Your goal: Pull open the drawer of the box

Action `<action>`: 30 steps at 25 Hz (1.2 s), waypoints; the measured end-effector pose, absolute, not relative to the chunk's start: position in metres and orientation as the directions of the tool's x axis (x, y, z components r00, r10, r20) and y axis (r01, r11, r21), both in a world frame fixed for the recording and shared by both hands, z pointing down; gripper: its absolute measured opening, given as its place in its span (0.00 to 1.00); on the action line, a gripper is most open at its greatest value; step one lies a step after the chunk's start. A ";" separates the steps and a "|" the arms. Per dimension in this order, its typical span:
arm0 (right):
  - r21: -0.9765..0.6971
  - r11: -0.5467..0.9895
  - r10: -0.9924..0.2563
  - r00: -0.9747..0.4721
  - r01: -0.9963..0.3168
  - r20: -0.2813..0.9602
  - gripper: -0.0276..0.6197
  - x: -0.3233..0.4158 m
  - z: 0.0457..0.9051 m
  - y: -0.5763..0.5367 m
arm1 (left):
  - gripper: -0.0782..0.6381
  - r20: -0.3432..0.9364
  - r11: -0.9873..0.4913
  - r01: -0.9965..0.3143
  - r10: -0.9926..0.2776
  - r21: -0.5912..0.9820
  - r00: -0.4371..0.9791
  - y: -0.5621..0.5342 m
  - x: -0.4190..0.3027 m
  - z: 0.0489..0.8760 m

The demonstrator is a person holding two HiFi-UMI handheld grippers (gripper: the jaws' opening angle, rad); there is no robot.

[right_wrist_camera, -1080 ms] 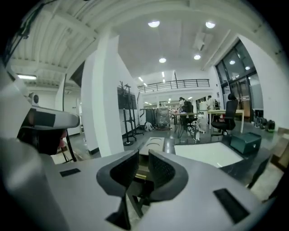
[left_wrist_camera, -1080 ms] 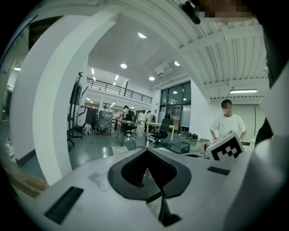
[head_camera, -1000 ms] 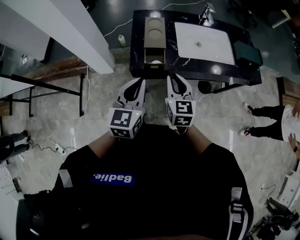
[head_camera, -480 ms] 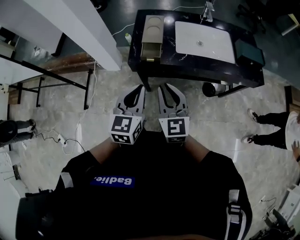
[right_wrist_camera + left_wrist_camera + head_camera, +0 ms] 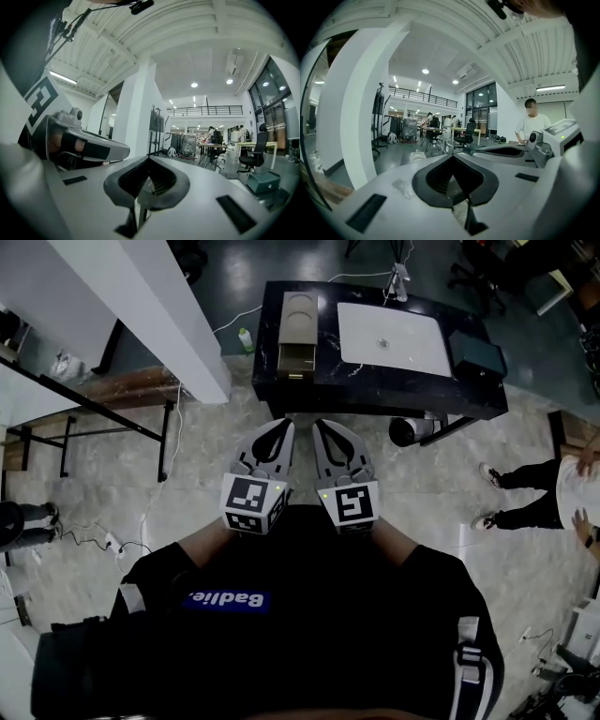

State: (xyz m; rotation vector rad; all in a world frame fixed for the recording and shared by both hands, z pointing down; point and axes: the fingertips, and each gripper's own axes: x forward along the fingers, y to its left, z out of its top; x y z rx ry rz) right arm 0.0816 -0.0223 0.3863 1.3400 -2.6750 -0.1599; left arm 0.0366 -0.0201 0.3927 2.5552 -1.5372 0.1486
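apparently drawer (image 5: 296, 360) of box (image 5: 301, 311) is judged already out | left gripper (image 5: 280, 430), right gripper (image 5: 325, 428) closed empty, held well away

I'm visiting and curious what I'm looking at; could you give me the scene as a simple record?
Table: black table, on a pale floor
Box: tan box at the table's left end
Drawer: pulled out, open
Left gripper: jaws shut, empty, short of the table
Right gripper: jaws shut, empty, beside the left
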 end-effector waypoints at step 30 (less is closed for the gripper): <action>0.132 0.523 -0.852 -0.516 -0.842 0.084 0.04 0.059 0.368 -0.028 | 0.10 0.090 -0.512 -0.859 -0.856 -0.004 0.509 -0.016 0.023 0.374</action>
